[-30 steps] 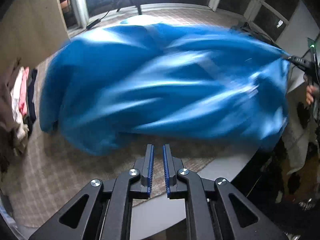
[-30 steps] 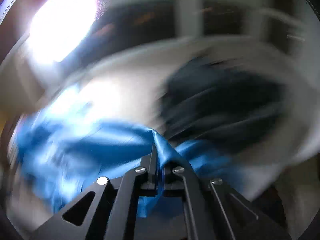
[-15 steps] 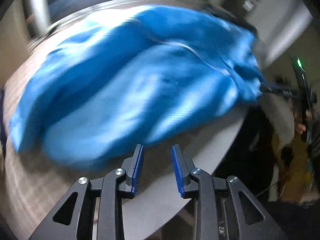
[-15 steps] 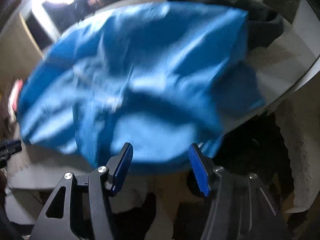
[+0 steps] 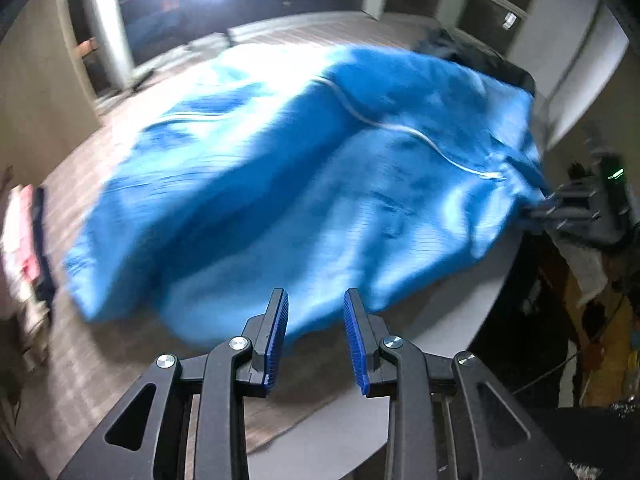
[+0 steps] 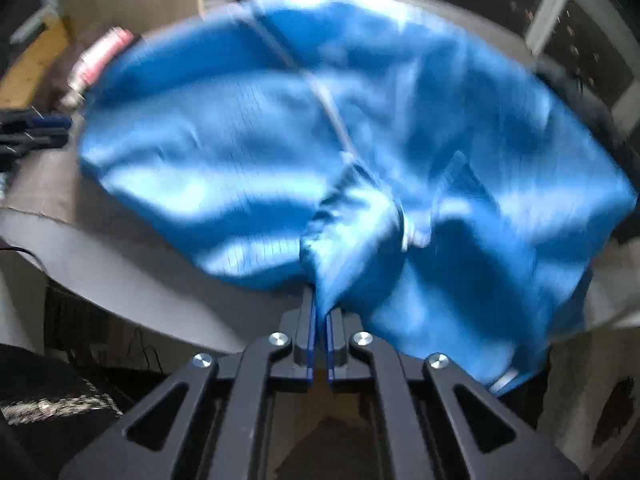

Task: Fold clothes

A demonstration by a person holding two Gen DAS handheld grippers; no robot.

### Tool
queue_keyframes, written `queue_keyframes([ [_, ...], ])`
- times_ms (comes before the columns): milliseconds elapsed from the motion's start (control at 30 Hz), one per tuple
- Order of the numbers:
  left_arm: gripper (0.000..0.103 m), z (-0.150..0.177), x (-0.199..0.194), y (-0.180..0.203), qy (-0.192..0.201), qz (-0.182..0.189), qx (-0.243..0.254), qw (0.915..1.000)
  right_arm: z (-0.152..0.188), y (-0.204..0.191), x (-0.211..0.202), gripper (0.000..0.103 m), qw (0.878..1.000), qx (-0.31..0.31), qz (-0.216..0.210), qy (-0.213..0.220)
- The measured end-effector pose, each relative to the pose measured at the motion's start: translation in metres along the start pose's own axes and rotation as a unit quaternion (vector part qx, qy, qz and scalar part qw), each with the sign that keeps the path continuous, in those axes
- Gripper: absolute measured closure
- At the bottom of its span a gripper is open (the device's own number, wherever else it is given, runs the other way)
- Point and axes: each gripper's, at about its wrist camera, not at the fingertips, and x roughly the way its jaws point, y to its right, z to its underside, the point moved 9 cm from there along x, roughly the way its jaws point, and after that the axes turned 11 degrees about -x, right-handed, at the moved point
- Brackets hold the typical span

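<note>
Blurring: both views are smeared by motion, so the folds of the blue garment [image 5: 304, 184] read only as soft streaks and its outline is uncertain.
Hidden and cut off: a pile of clothes [image 5: 24, 240] at the left edge of the left wrist view is cropped by the lens rim, pink and dark layers only; a dark garment [image 5: 492, 64] behind the blue one is mostly covered by it.
Far gripper seen from the left: the right gripper [image 5: 560, 204] shows at the right edge as a blurred dark shape against the garment's corner; its jaws cannot be read from this side.
Left gripper [image 5: 316, 336]: jaws parted with nothing between them, blue ribbed pads facing each other; the garment's near hem lies just beyond the tips, apart from them.
Right gripper in its own view [image 6: 321, 312]: jaws closed on a pinch of blue fabric, which rises from the tips in a bunched ridge.
Garment position: spread over the round table [image 5: 460, 320], its right part hanging past the rim in the right wrist view.
Materials: smooth, faintly ribbed blue cloth with a thin white line [image 5: 400, 128] curving across it; table top pale grey at the rim, with a woven beige mat [image 5: 100, 360] under the cloth; gripper fingers matte black with silver screws.
</note>
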Motion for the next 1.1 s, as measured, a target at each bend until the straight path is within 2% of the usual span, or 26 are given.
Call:
queue_keyframes([
  [100,0.076,-0.003,-0.029,-0.03,0.025,-0.016,-0.031,0.9991,-0.051,0.023,-0.065,0.1,0.996,0.011,0.009,0.089],
  [167,0.076,-0.009,-0.043,-0.038,0.034,-0.018,-0.041,0.9984,-0.087,0.042,-0.096,0.1,0.991,0.026,0.001,0.135],
  [233,0.076,-0.019,-0.051,-0.04,0.046,-0.022,-0.049,0.9975,-0.129,0.066,-0.118,0.1,0.985,0.027,0.0,0.172],
  [267,0.076,-0.026,-0.052,-0.038,0.052,-0.025,-0.052,0.997,-0.153,0.078,-0.119,0.1,0.982,0.016,0.014,0.185],
  [367,0.076,-0.048,-0.057,-0.034,0.07,-0.034,-0.062,0.995,-0.235,0.125,-0.075,0.099,0.984,0.021,0.041,0.172],
  [433,0.076,-0.064,-0.054,-0.025,0.078,-0.036,-0.065,0.9942,-0.277,0.159,-0.011,0.098,0.993,0.049,0.04,0.098],
  [467,0.076,-0.073,-0.05,-0.017,0.08,-0.034,-0.064,0.9941,-0.282,0.174,0.014,0.098,0.995,0.058,0.058,0.055],
  [500,0.075,-0.081,-0.042,-0.006,0.078,-0.025,-0.061,0.9948,-0.285,0.186,0.035,0.097,0.995,0.066,0.072,0.019],
  [533,0.075,-0.089,-0.035,0.005,0.076,-0.017,-0.056,0.9954,-0.282,0.192,0.033,0.094,0.995,0.073,0.065,0.017],
  [567,0.075,-0.098,-0.024,0.018,0.074,-0.011,-0.04,0.9964,-0.275,0.193,0.022,0.093,0.995,0.082,0.042,0.036],
  [600,0.074,-0.107,-0.013,0.031,0.072,-0.006,-0.024,0.9971,-0.268,0.195,0.011,0.087,0.994,0.091,0.019,0.055],
  [633,0.073,-0.114,-0.001,0.04,0.068,-0.003,-0.01,0.9977,-0.261,0.197,-0.001,0.075,0.993,0.097,0.001,0.073],
  [700,0.073,-0.129,0.02,0.05,0.057,0.002,0.01,0.9983,-0.239,0.206,-0.029,0.057,0.991,0.094,0.013,0.097],
  [733,0.072,-0.139,0.035,0.053,0.05,0.001,0.02,0.9986,-0.228,0.21,-0.043,0.055,0.989,0.093,0.02,0.11],
  [800,0.071,-0.156,0.059,0.052,0.042,-0.01,0.033,0.9985,-0.201,0.21,-0.067,0.055,0.988,0.083,0.019,0.126],
  [867,0.071,-0.173,0.086,0.04,0.033,-0.044,0.041,0.9977,-0.17,0.203,-0.086,0.055,0.988,0.067,0.008,0.136],
  [967,0.071,-0.188,0.102,0.013,0.027,-0.063,0.02,0.9974,-0.142,0.179,-0.077,0.055,0.992,0.034,-0.042,0.117],
  [1033,0.073,-0.194,0.106,-0.003,0.024,-0.067,-0.002,0.9975,-0.133,0.157,-0.054,0.055,0.991,0.021,-0.091,0.093],
  [1100,0.073,-0.196,0.103,-0.012,0.023,-0.062,-0.02,0.9976,-0.132,0.143,-0.027,0.055,0.99,0.009,-0.12,0.071],
])
